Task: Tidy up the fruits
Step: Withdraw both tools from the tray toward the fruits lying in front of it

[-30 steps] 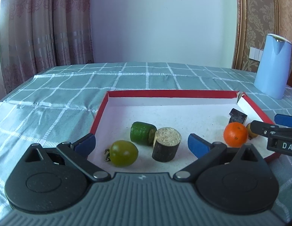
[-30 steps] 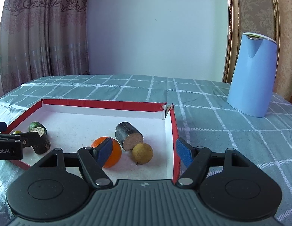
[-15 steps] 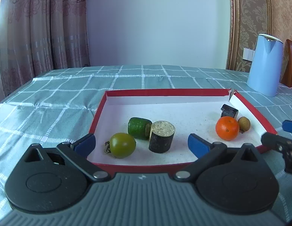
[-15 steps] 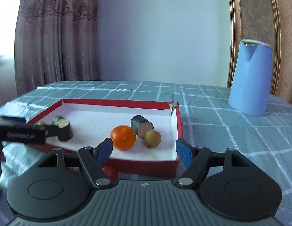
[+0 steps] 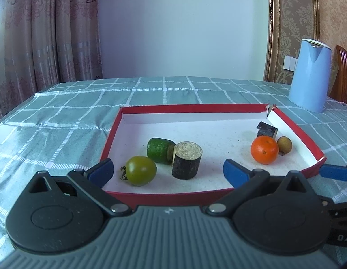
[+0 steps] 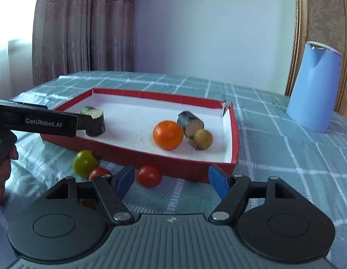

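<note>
Three fruits lie outside the red tray (image 6: pixel 180 167) on the desk (image 6: pixel 285 157), so we judge the sorting partly done. Just ahead of our right gripper (image 6: pixel 171 180) sits a red tomato (image 6: pixel 149 176), a little left of centre between its fingers (image 6: pixel 124 179) but beyond their tips. A second red tomato (image 6: pixel 97 174) shows just past the left finger, and a green tomato (image 6: pixel 85 163) lies further left beside it, close to the tray's near wall. Our right fingers are closing from a middling gap, with nothing between them.

Inside the tray, beyond the right fingers, we see an orange (image 6: pixel 168 135), a small yellow-brown fruit (image 6: pixel 203 139) touching a dark cut cylinder (image 6: pixel 190 123), and further left another dark cylinder (image 6: pixel 96 123).

Our left gripper (image 5: pixel 166 171) hovers at the tray's near wall, fingers (image 5: pixel 101 171) spread wide and empty. Just beyond them lie another green tomato (image 5: pixel 141 173), a green cut piece (image 5: pixel 160 150) and the dark cylinder, already in the tray.

What remains, as we judge it: bringing the three loose tomatoes into the tray.
</note>
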`<state>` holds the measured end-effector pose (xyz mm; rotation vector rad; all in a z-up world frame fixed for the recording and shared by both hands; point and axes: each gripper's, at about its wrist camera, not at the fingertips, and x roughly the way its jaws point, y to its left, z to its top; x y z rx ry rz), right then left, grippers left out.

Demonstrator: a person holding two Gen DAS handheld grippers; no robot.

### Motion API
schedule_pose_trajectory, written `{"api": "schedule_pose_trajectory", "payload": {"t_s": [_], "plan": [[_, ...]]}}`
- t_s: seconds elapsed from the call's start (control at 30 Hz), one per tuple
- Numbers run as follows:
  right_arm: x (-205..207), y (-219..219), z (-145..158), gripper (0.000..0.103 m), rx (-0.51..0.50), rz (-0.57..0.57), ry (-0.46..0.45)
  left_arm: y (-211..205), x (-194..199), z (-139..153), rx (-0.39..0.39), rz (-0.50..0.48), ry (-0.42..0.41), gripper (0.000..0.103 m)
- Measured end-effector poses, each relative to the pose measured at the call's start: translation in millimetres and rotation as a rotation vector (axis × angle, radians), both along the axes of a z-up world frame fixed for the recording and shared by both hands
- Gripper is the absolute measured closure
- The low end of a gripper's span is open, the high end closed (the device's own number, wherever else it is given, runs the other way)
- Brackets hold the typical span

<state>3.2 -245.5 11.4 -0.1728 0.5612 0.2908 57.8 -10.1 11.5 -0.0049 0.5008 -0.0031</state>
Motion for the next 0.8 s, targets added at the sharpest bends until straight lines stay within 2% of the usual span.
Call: {"api": "schedule_pose_trajectory", "payload": {"t_s": [0.27,0.43,0.63,0.8], "plan": [[2,15,-5,0.046,-0.030,0.031,0.046,-1,-2,-1,0.008,-0.002,-0.002,0.000],[7,26,-8,0.065,-0.026,0.052,0.079,-2,-2,-2,0.014,-0.006,0.002,0.000],[9,24,-8,0.070,-0.011,0.040,0.084,-4,-2,-3,0.026,-0.010,0.002,0.000],[11,13,-6,0.073,0.042,-0.005,0.088,-3,-2,-3,0.020,-0.006,0.010,0.000]]}}
